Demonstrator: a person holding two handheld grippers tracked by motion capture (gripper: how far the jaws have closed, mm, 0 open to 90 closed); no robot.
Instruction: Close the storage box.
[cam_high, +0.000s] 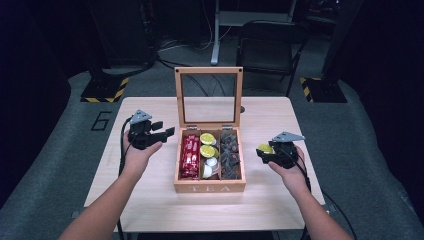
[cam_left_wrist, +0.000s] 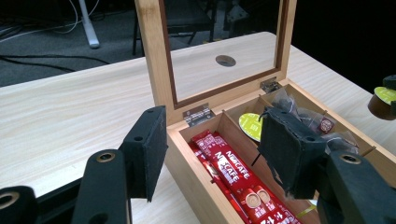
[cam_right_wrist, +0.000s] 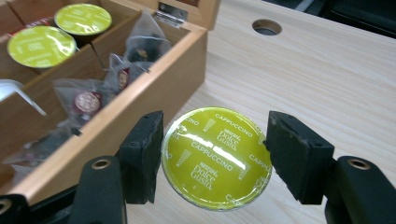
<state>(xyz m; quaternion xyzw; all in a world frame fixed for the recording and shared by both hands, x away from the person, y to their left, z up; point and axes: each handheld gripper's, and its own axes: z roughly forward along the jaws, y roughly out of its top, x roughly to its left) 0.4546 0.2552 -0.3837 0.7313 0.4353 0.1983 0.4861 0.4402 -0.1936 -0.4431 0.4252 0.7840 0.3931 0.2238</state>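
**Capsule in the right tongs, box to its left in frame**

We find the right tongs (cam_right_wrist: 214, 156) closed about halfway on a green-lidded coffee capsule (cam_right_wrist: 217, 157), one pad against each side of its rim, the foil lid facing the camera. In the high view the capsule (cam_high: 265, 148) sits at centre right of the frame, just clear of the right wall of the wooden tea box (cam_high: 210, 187), over bare counter (cam_high: 150, 200).

The governing relation: the box lies to the left of the capsule in the high view, and the middle compartment, where like capsules (cam_high: 207, 139) already rest, is one divider further left, past the tea-bag compartment (cam_high: 230, 155). The capsule is round, so no long axis constrains placement; in our judgement the lid's tilt matters more on setting down.

The left tongs (cam_left_wrist: 212, 154) stand about half open with nothing between the pads, hovering at the box's left wall over the red coffee sticks (cam_left_wrist: 233, 175). The right hand is plainly the nearer to the capsule.
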